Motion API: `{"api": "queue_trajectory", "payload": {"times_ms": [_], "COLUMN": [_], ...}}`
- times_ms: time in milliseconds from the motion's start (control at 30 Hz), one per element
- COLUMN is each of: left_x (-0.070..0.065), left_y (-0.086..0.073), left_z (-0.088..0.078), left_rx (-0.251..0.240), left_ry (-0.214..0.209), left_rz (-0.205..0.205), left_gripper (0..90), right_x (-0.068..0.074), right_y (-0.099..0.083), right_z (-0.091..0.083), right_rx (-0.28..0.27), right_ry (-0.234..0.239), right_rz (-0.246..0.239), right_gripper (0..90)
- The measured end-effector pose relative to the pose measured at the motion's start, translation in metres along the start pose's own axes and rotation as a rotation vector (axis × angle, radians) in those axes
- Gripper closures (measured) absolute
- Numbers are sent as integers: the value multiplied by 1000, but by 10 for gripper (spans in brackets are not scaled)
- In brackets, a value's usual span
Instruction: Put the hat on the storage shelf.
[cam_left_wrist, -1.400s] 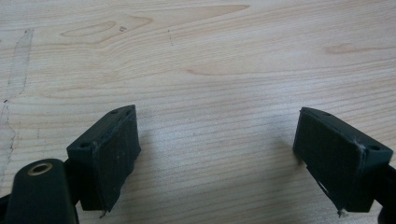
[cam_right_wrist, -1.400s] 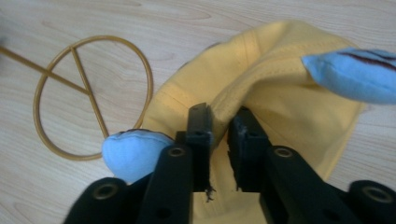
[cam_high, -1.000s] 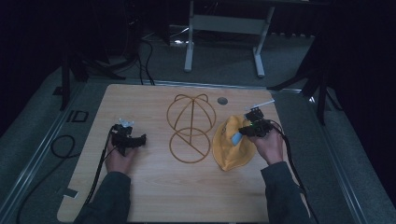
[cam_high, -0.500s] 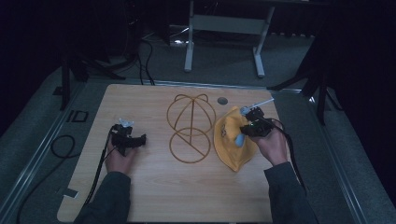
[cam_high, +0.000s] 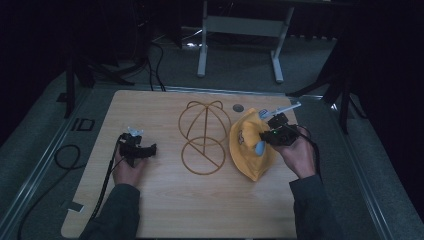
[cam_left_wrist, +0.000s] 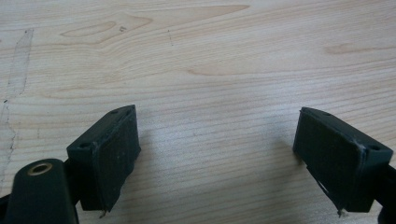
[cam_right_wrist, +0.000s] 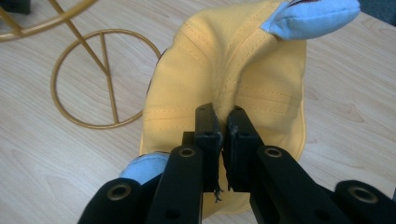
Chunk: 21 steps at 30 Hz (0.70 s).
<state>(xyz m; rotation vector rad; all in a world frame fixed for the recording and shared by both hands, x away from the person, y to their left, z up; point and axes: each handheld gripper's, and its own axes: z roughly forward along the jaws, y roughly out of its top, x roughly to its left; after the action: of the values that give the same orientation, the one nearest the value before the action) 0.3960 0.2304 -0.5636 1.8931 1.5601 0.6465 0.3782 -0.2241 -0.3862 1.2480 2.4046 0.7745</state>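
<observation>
A yellow hat (cam_high: 247, 145) with light blue trim hangs partly lifted at the right of the wooden table (cam_high: 165, 200). My right gripper (cam_high: 265, 136) is shut on a fold of its yellow cloth (cam_right_wrist: 224, 84), the jaws (cam_right_wrist: 223, 135) pinched together on the fabric. One blue ear flap (cam_right_wrist: 313, 16) sticks up beyond the fold, another blue piece (cam_right_wrist: 142, 168) shows below left of the jaws. A gold wire hat stand (cam_high: 204, 136) sits at mid-table, just left of the hat. My left gripper (cam_high: 142, 149) rests at the left on bare wood, its pads (cam_left_wrist: 116, 154) wide apart and holding nothing.
A small round grommet (cam_high: 238, 107) is set in the table behind the hat. A black cable (cam_high: 65, 160) loops off the left edge. A grey metal frame (cam_high: 240, 30) stands on the floor beyond the far edge.
My right gripper has risen and drifted slightly left, pulling the hat's cloth up with it. The left gripper has stayed still.
</observation>
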Motion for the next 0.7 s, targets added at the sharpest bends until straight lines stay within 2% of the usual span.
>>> {"api": "queue_trajectory", "payload": {"times_ms": [300, 700], "left_x": [0, 0], "left_y": [0, 0], "left_z": [0, 0], "left_rx": [-1, -1], "left_ry": [0, 0], "left_rz": [0, 0], "left_gripper": [146, 146], "right_x": [2, 1], "right_y": [-2, -7], "right_z": [-14, -21], "right_rx": [-48, -107], "right_ry": [11, 11], "right_rz": [-53, -109], "right_gripper": [854, 854]}}
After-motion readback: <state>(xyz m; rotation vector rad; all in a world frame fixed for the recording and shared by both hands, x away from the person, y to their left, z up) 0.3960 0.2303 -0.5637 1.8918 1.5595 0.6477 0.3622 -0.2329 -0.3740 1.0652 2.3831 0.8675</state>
